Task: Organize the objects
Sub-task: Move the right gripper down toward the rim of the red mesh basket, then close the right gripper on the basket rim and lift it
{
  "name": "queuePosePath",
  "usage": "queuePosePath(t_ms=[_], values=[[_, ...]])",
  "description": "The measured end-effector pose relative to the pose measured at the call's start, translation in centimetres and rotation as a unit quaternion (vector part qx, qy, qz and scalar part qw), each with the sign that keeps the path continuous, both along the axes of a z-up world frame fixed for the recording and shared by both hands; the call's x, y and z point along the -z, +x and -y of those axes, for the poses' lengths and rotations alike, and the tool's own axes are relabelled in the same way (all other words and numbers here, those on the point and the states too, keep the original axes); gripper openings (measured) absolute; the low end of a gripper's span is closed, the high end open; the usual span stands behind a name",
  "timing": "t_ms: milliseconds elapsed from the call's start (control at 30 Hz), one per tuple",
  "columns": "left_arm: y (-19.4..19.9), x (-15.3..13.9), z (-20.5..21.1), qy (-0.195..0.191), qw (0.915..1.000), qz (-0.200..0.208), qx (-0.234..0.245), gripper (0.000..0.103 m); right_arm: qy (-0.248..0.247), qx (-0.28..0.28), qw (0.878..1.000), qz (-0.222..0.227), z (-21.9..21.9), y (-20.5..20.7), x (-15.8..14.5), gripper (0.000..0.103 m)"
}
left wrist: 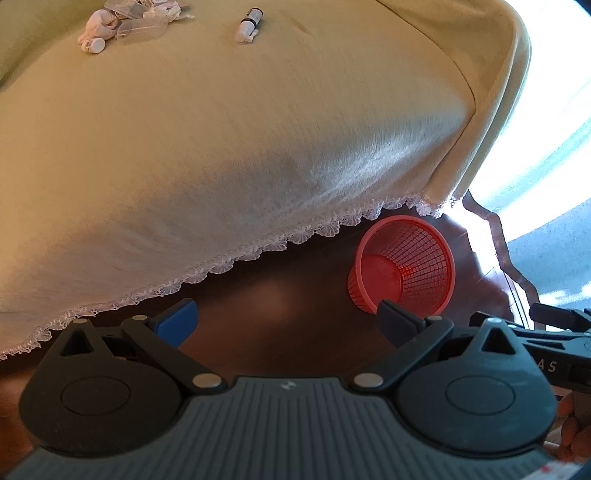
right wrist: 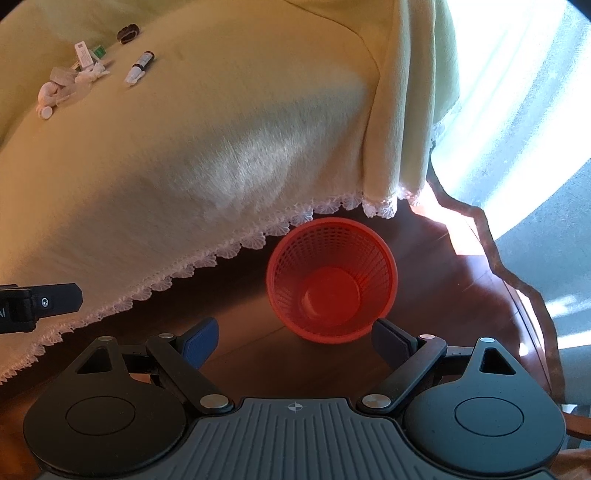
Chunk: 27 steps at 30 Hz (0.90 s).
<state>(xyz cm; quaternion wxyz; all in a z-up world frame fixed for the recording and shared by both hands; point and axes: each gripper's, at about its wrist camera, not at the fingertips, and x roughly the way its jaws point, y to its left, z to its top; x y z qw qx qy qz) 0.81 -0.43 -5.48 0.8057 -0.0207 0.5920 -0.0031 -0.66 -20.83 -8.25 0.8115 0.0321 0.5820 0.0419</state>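
Note:
A red mesh basket (left wrist: pixel 402 264) stands empty on the dark wooden table, near the lace hem of a yellow cloth; it also shows in the right wrist view (right wrist: pixel 332 280). My left gripper (left wrist: pixel 286 319) is open and empty, just left of the basket. My right gripper (right wrist: pixel 295 339) is open and empty, close in front of the basket. Far back on the cloth lie a small dropper bottle (left wrist: pixel 248 25) (right wrist: pixel 139 67) and a heap of white bottles, wrappers and small packets (left wrist: pixel 125 22) (right wrist: pixel 72 83).
The yellow cloth (left wrist: pixel 229 140) covers a raised cushion-like surface. The wooden table has a wavy edge (right wrist: pixel 517 280) at the right, with bright floor beyond. A dark ring-shaped item (right wrist: pixel 128 33) lies far back. The left gripper's body (right wrist: pixel 37 304) shows at the right view's left edge.

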Motion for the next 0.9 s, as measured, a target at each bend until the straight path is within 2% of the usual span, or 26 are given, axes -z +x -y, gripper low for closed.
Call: queuePosePath(t_ms=[167, 333, 467, 667, 900], values=[[0.2, 3.0, 0.3, 0.001, 0.9999, 0.0, 0.011, 0.101, -0.003, -0.032, 0.999, 0.006, 0.0, 0.3, 3.6, 0.088], [0.3, 6.8, 0.0, -0.003, 0.9999, 0.01, 0.013, 0.101, -0.01, -0.095, 0.995, 0.015, -1.0, 0.6, 8.8, 0.088], [0.7, 10.7, -0.1, -0.002, 0.9996, 0.023, 0.016, 0.101, -0.026, -0.153, 0.988, 0.025, -1.7, 0.6, 13.8, 0.079], [1.0, 16.7, -0.3, -0.006, 0.9998, 0.019, 0.009, 0.101, -0.04, -0.22, 0.974, 0.033, -1.6, 0.3, 21.0, 0.075], [1.5, 20.6, 0.3, -0.014, 0.9998, 0.016, 0.005, 0.101, -0.037, -0.293, 0.954, 0.056, -1.1, -0.4, 26.7, 0.063]])
